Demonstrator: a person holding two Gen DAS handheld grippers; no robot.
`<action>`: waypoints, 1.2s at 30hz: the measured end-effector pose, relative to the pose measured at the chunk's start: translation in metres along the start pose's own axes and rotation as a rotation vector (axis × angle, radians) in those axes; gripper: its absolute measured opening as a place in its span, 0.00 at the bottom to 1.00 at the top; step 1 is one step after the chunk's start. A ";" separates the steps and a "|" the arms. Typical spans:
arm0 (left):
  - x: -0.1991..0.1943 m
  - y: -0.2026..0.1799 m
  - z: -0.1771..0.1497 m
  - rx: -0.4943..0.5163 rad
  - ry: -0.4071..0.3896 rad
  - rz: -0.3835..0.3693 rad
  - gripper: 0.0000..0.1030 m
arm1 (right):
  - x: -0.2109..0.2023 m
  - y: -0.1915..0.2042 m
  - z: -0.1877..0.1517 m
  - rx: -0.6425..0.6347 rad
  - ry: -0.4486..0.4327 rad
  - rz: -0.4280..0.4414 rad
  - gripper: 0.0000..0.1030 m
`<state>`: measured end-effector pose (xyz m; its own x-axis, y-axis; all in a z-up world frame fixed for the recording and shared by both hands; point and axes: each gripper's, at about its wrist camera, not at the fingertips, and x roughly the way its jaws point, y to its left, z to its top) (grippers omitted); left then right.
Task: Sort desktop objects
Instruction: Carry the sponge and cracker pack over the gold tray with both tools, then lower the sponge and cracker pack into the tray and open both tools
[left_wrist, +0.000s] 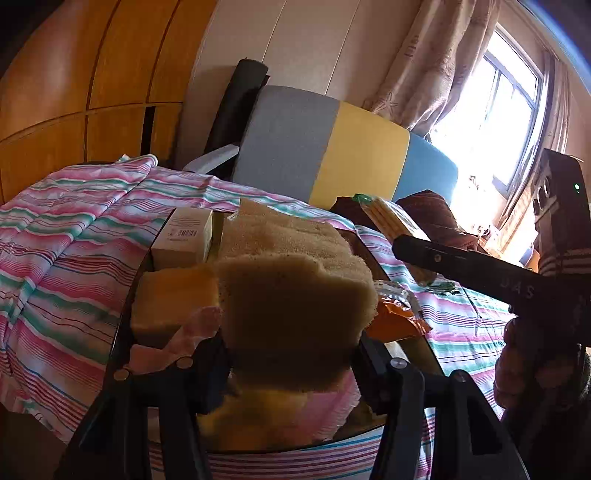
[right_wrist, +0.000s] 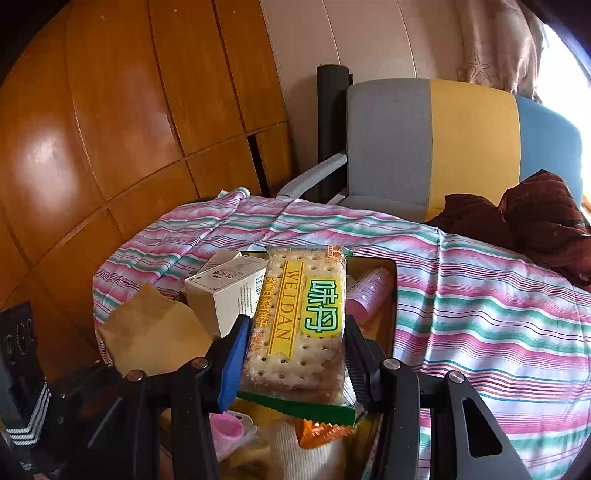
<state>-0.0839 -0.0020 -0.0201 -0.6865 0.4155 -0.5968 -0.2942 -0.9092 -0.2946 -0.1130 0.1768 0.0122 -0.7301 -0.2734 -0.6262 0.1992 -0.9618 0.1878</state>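
Viewing from the left wrist: left gripper (left_wrist: 291, 354) is clamped on a tan sponge (left_wrist: 291, 295), held above a dark tray (left_wrist: 122, 325) on the striped cloth (left_wrist: 66, 236), beside a cream box (left_wrist: 183, 238). From the right wrist: right gripper (right_wrist: 291, 354) is closed on a cracker packet (right_wrist: 299, 321), held over the same tray.

We hold two handheld grippers. Our left gripper (left_wrist: 291, 354) has its jaws closed onto a tan sponge (left_wrist: 295, 295), lifted and level. Our right gripper (right_wrist: 295, 354) clamps a cracker packet (right_wrist: 299, 321) between a blue-padded finger (right_wrist: 232, 365) and a black ribbed one, and reaches in from the right in the left wrist view.
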 end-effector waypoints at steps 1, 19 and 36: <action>0.004 0.003 0.000 -0.002 0.008 0.000 0.56 | 0.009 0.002 0.001 0.001 0.014 -0.001 0.48; 0.005 0.025 -0.013 -0.055 0.032 -0.014 0.62 | 0.041 0.001 -0.014 0.012 0.075 0.079 0.56; -0.001 0.001 -0.027 0.059 -0.005 0.033 0.57 | 0.003 0.012 -0.036 -0.056 -0.009 0.028 0.56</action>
<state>-0.0648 -0.0027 -0.0400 -0.6997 0.3854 -0.6016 -0.3098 -0.9224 -0.2307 -0.0895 0.1643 -0.0146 -0.7298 -0.3002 -0.6143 0.2558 -0.9531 0.1619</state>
